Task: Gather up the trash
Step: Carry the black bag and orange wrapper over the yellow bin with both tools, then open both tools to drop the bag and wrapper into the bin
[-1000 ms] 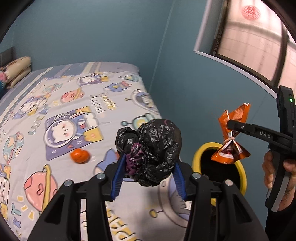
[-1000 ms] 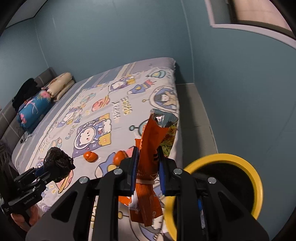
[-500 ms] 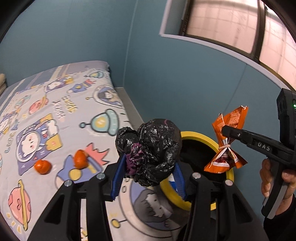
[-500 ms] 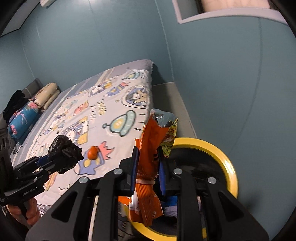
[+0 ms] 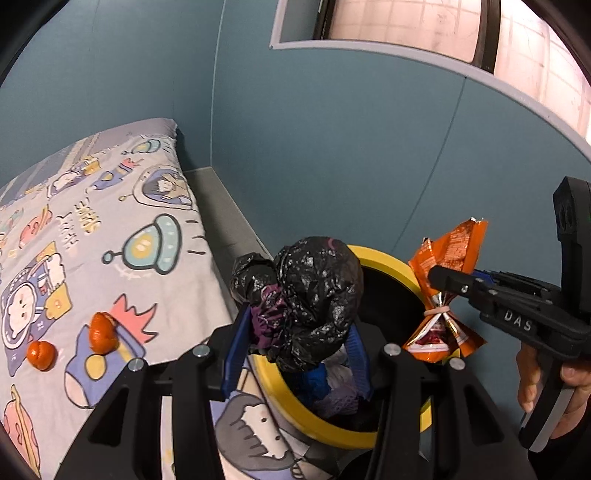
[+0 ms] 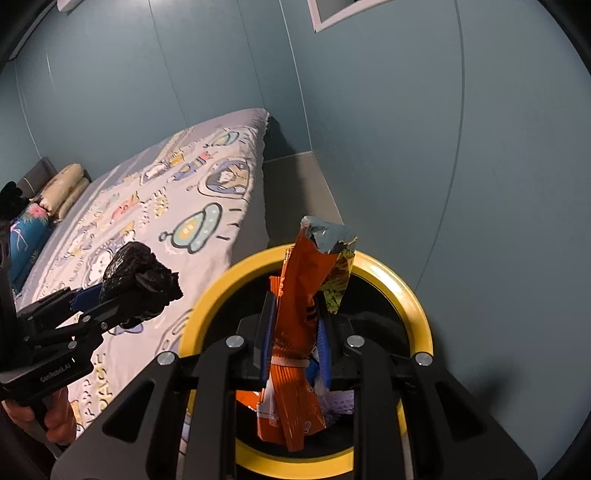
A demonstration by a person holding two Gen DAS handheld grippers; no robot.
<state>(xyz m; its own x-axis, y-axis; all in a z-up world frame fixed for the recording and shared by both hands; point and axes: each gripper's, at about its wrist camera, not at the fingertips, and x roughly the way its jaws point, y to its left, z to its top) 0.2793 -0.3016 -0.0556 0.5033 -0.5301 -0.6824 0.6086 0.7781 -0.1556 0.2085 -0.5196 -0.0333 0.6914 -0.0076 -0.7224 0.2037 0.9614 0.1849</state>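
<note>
My left gripper (image 5: 295,332) is shut on a crumpled black plastic bag (image 5: 310,291), held between its blue pads just over the near-left rim of a yellow-rimmed bin (image 5: 384,260). In the same view my right gripper (image 5: 436,277) comes in from the right, pinching an orange snack wrapper (image 5: 454,251) at its tied waist above the bin. The right wrist view shows the right gripper (image 6: 293,332) shut on the orange wrapper (image 6: 299,295), directly over the bin (image 6: 236,267). The left gripper (image 6: 92,299) with the black bag (image 6: 136,280) hangs to the bin's left.
A bed with a cartoon space sheet (image 5: 92,240) runs along the left, its edge touching the bin. Two orange peel pieces (image 5: 101,332) lie on it, and pillows (image 6: 62,184) sit at the far end. Blue walls stand close behind; a window (image 5: 443,29) is above. Blue and white trash (image 5: 332,387) lies in the bin.
Both grippers have swung from above the bed toward the bin and dropped lower. The bin opening now lies under the wrapper and beside the black bag. Both grips are unchanged.
</note>
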